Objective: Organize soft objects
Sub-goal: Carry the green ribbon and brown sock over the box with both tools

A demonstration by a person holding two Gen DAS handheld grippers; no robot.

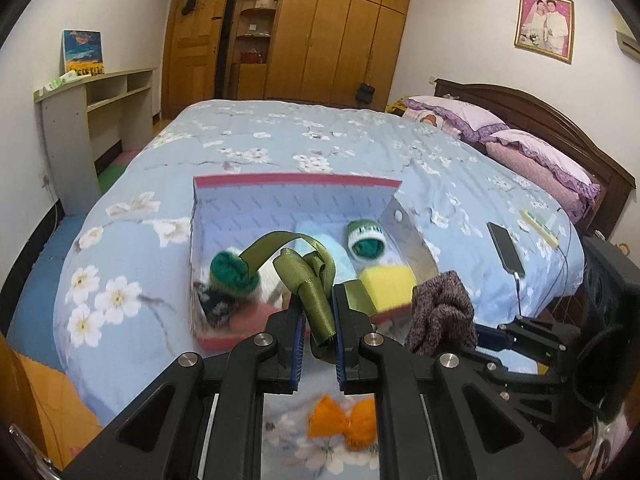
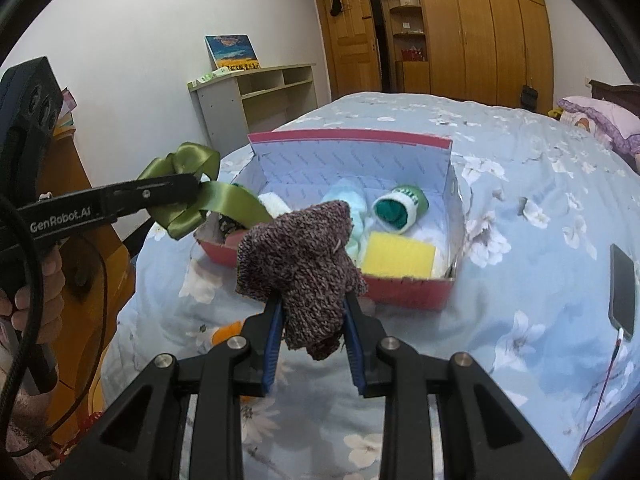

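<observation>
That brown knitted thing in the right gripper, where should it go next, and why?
Probably forward and down over the red box, then let go. The right gripper is shut on the brown knitted piece just short of the box's near wall, and other soft items, like the yellow sponge, already lie inside.

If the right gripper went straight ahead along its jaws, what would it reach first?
Probably the near red wall of the open cardboard box, then the yellow sponge inside; depth is unclear. The right gripper is shut on a brown-purple knitted sock.

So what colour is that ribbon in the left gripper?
Olive green ribbon, clearest in the left wrist view.
</observation>
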